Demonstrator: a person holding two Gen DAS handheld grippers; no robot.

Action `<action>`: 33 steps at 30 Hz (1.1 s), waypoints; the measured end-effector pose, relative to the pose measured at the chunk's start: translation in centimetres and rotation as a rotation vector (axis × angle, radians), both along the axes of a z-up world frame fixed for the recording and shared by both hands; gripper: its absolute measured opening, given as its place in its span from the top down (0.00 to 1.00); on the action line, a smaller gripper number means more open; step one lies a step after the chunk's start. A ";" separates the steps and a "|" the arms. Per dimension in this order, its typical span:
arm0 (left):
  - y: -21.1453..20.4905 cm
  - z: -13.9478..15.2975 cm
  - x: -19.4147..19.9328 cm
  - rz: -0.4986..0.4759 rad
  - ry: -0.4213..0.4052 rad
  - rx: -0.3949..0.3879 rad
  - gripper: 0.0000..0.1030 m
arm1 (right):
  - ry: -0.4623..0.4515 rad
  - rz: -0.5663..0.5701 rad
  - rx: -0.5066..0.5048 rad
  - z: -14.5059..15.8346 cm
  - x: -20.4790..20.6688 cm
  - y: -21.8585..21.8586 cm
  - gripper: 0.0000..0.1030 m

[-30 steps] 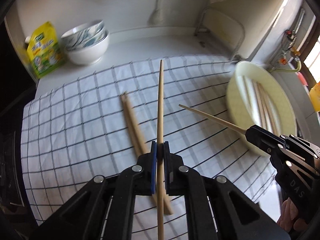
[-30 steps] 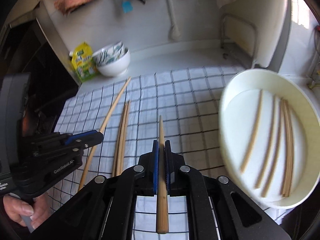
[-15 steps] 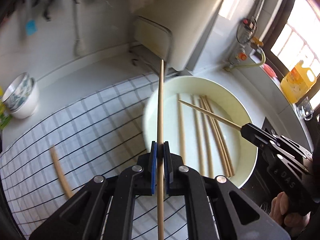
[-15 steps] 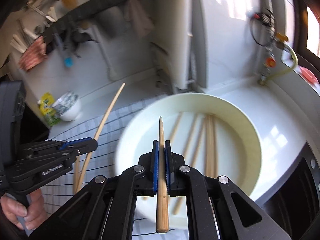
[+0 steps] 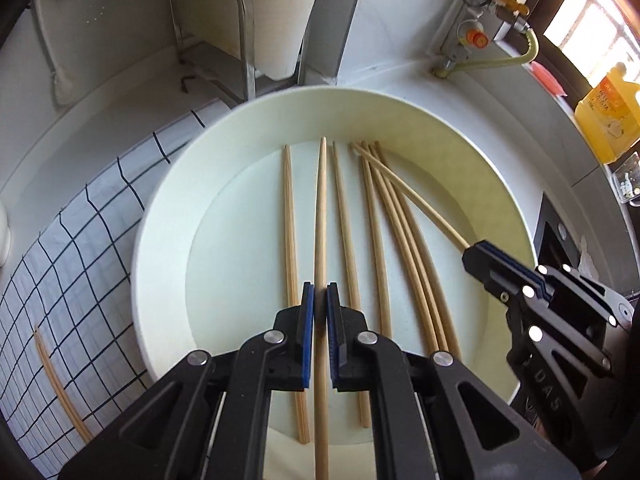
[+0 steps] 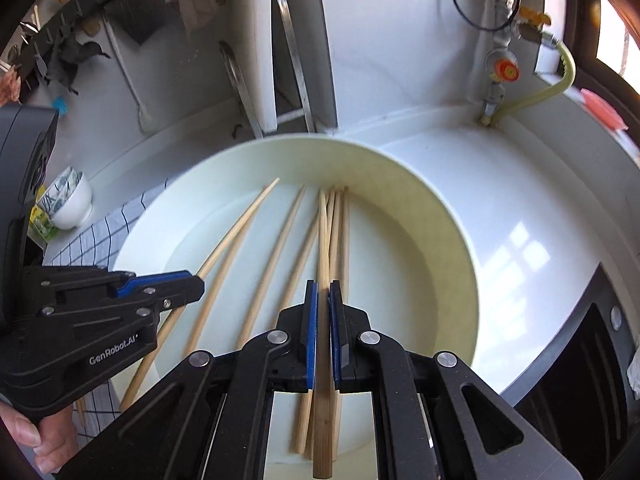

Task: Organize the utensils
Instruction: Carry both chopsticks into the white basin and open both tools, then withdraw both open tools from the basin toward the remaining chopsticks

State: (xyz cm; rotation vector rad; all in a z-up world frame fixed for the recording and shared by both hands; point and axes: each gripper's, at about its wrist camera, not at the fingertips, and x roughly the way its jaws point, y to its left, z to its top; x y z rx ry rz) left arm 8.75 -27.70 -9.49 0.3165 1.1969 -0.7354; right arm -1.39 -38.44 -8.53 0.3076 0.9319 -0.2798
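1. A white tabletop (image 5: 500,92) carries a checked cloth (image 5: 72,280), on which one loose chopstick (image 5: 60,388) lies well apart from the basin. A yellow bottle (image 5: 608,120) stands by the window, a gas valve (image 6: 502,70) with a yellowish hose (image 6: 548,88) sits at the wall, and stacked patterned bowls (image 6: 72,204) stand far off on the left.
2. The wide cream basin (image 5: 460,148) sits partly on the cloth. Several pale wooden chopsticks (image 5: 372,240) lie on its floor, roughly parallel, with a bunch of them close together on the right side.
3. The left gripper (image 5: 320,304) has its jaws clenched on one long chopstick (image 5: 320,208), which points forward between two of the resting sticks, its tip near the basin's far wall.
4. The right gripper (image 6: 323,300) likewise grasps a chopstick (image 6: 323,240) tightly, held over the bunch; in the left wrist view it crosses that bunch at a slant.
5. Both tools tilt steeply down over the basin, side by side. A hand (image 6: 44,440) grips the left tool's handle.
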 end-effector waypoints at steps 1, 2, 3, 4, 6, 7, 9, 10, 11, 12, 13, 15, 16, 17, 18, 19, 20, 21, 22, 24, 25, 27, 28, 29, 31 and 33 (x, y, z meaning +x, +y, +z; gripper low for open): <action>0.0 -0.3 0.1 0.002 0.005 0.006 0.93 | 0.013 0.005 0.008 -0.4 0.1 0.0 0.94; -0.1 -0.5 0.2 0.005 0.007 0.013 0.93 | 0.026 0.009 0.015 -0.8 0.3 -0.1 0.94; -0.1 -0.7 0.3 0.007 0.008 0.019 0.93 | 0.034 0.012 0.023 -1.1 0.3 -0.1 0.94; -0.2 -0.8 0.5 0.011 0.008 0.025 0.93 | 0.042 0.016 0.031 -1.3 0.4 -0.1 0.94; -0.1 -0.8 0.7 0.021 0.004 0.031 0.93 | 0.053 0.021 0.036 -1.5 0.5 -0.2 0.93; 0.1 -0.6 0.8 0.033 -0.003 0.030 0.91 | 0.053 0.020 0.038 -1.5 0.4 -0.2 0.90; 0.5 -0.2 1.0 0.052 -0.013 0.026 0.72 | 0.042 0.012 0.041 -1.1 0.0 -0.3 0.66; 0.8 0.2 1.0 0.060 -0.025 0.024 0.68 | 0.032 0.005 0.033 -0.8 -0.2 -0.3 0.63; 1.0 0.5 1.0 0.066 -0.036 0.022 0.65 | 0.026 0.001 0.026 -0.5 -0.5 -0.2 0.63; 1.3 0.8 1.0 0.070 -0.041 0.019 0.65 | 0.023 0.001 0.024 -0.2 -0.7 -0.2 0.63; 1.5 1.1 1.0 0.075 -0.045 0.015 0.65 | 0.020 -0.001 0.021 0.1 -1.0 -0.1 0.63; 2.1 1.7 0.8 0.086 -0.055 0.008 0.65 | 0.014 -0.002 0.019 0.5 -1.3 0.1 0.63; 2.4 2.0 0.7 0.089 -0.059 0.004 0.64 | 0.011 -0.001 0.019 0.8 -1.5 0.2 0.63; 2.7 2.3 0.5 0.093 -0.064 -0.001 0.62 | 0.008 -0.001 0.020 0.9 -1.5 0.4 0.63; 2.9 2.6 0.3 0.096 -0.068 -0.003 0.60 | 0.005 -0.001 0.019 1.1 -1.6 0.6 0.63; 3.1 2.8 0.1 0.098 -0.073 -0.006 0.60 | 0.001 0.000 0.018 1.4 -1.8 0.8 0.63; 3.4 3.1 -0.1 0.099 -0.079 -0.008 0.59 | -0.001 0.001 0.019 1.5 -1.9 1.0 0.63; 3.8 3.4 -0.3 0.102 -0.087 -0.010 0.58 | -0.004 0.003 0.019 1.7 -2.0 1.2 0.63; 4.2 3.6 -0.5 0.105 -0.093 -0.012 0.58 | -0.006 0.004 0.017 1.9 -2.2 1.6 0.63; 4.9 4.1 -0.8 0.111 -0.099 -0.016 0.57 | -0.011 0.011 0.016 2.2 -2.5 2.1 0.63; 5.5 4.4 -1.0 0.116 -0.103 -0.020 0.57 | -0.013 0.015 0.015 2.4 -2.6 2.5 0.63; 6.4 4.9 -1.3 0.126 -0.113 -0.024 0.56 | -0.019 0.023 0.013 2.7 -3.0 3.3 0.63; 6.9 5.2 -1.5 0.133 -0.117 -0.026 0.55 | -0.022 0.026 0.012 2.9 -3.1 3.8 0.63; 7.5 5.5 -1.8 0.140 -0.121 -0.029 0.54 | -0.025 0.031 0.012 3.2 -3.3 4.3 0.63; 8.5 5.9 -2.1 0.151 -0.129 -0.034 0.53 | -0.031 0.039 0.013 3.5 -3.6 5.2 0.63; 9.6 6.4 -2.4 0.162 -0.137 -0.041 0.50 | -0.035 0.049 0.011 3.9 -3.8 6.0 0.63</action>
